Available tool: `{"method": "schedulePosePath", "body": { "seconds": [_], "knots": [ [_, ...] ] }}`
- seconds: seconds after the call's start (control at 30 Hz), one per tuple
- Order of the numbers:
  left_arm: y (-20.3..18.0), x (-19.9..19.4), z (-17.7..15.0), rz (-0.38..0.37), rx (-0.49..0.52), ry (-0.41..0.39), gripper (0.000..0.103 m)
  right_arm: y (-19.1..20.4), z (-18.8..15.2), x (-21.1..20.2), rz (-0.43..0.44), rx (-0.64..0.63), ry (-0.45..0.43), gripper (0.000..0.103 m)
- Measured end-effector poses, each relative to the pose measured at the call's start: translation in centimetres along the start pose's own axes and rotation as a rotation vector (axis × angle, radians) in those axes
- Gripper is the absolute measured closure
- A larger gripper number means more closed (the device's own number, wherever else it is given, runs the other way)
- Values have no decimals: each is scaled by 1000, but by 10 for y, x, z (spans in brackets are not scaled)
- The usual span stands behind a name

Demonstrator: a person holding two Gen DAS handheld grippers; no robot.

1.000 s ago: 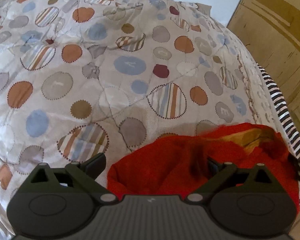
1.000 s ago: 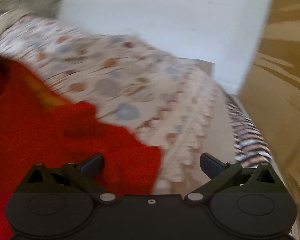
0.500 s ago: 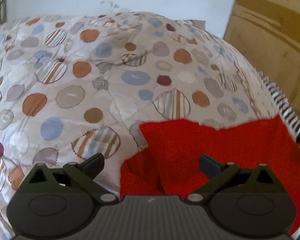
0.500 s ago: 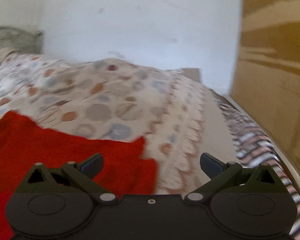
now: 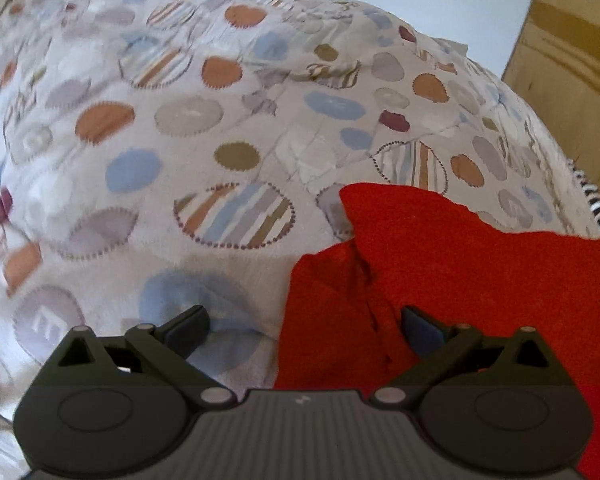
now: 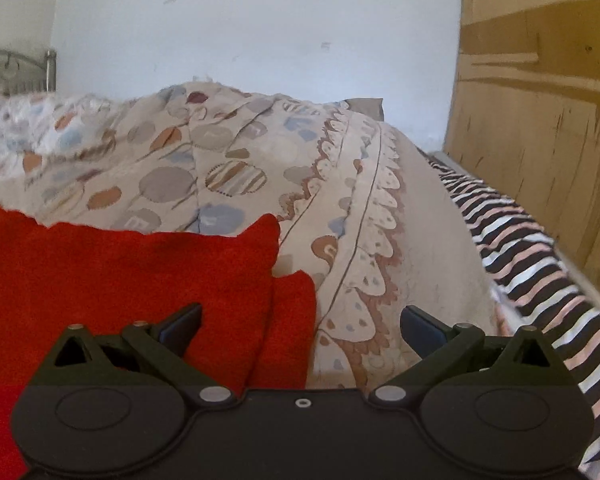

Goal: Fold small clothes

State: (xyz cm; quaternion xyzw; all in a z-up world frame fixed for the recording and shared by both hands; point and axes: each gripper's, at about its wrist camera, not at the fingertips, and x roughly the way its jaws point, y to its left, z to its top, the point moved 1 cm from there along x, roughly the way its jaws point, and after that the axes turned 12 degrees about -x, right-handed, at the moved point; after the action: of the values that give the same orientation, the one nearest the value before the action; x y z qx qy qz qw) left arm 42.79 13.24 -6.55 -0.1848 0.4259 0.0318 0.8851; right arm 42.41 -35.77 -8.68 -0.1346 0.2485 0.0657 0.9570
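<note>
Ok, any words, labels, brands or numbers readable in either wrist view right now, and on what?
None can be read.
Quilt: pale marks inside some printed circles look letter-like, too blurred to read.
Left gripper body: a small pale mark, too small to read.
Red garment: no label showing.

The bed [image 5: 220, 128] is viewed closely from low behind each pair of jaws, facing the wall [image 6: 260, 32], with the red garment [image 5: 480, 264] shared.
</note>
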Motion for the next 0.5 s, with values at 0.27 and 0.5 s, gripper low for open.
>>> {"method": "schedulePosePath", "body": {
  "seconds": [0.27, 0.5],
  "knots": [
    [1, -39, -9, -89, -7, -95, 1, 6, 4, -32, -9, -23, -66, 0],
    [-12, -73, -39, -183, 90, -97, 2, 15, -6, -73, 25, -34, -93, 0]
  ]
}}
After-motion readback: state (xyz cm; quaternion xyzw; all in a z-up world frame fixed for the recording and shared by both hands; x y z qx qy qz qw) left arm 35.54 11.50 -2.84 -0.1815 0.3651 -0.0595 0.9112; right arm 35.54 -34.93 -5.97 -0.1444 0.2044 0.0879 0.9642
